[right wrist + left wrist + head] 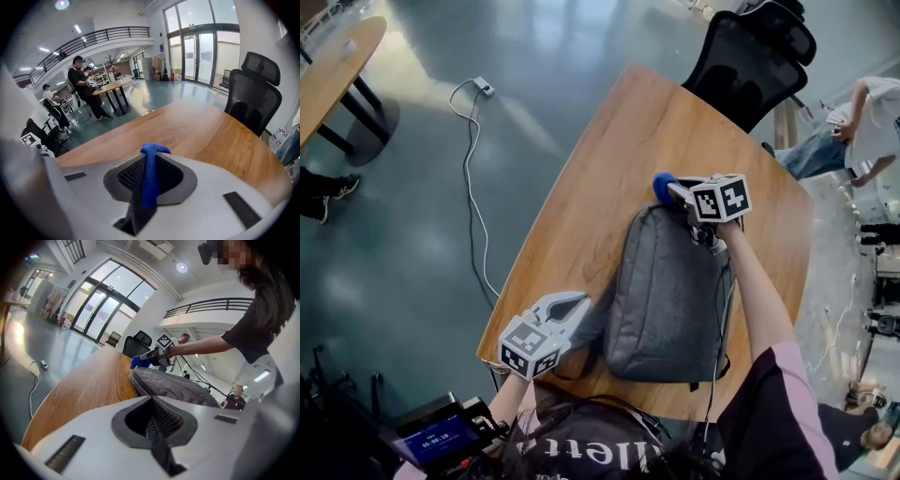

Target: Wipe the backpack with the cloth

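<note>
A grey backpack (670, 291) lies flat on the wooden table (619, 159). At its far, top end my right gripper (673, 190) is shut on a blue cloth (662, 186), which bulges out past the jaws. In the right gripper view the blue cloth (150, 178) runs as a strip between the shut jaws of that gripper (149, 159). My left gripper (579, 302) is shut with nothing between its jaws, just beside the backpack's near left edge. In the left gripper view the backpack (173, 385) stretches away from that gripper (152, 404) toward the cloth (137, 362).
A black office chair (750, 56) stands at the table's far end. A white cable (473, 122) trails over the floor on the left. Another wooden table (328, 66) is at far left. A person (853, 131) is at the right. A screen device (441, 436) sits at bottom left.
</note>
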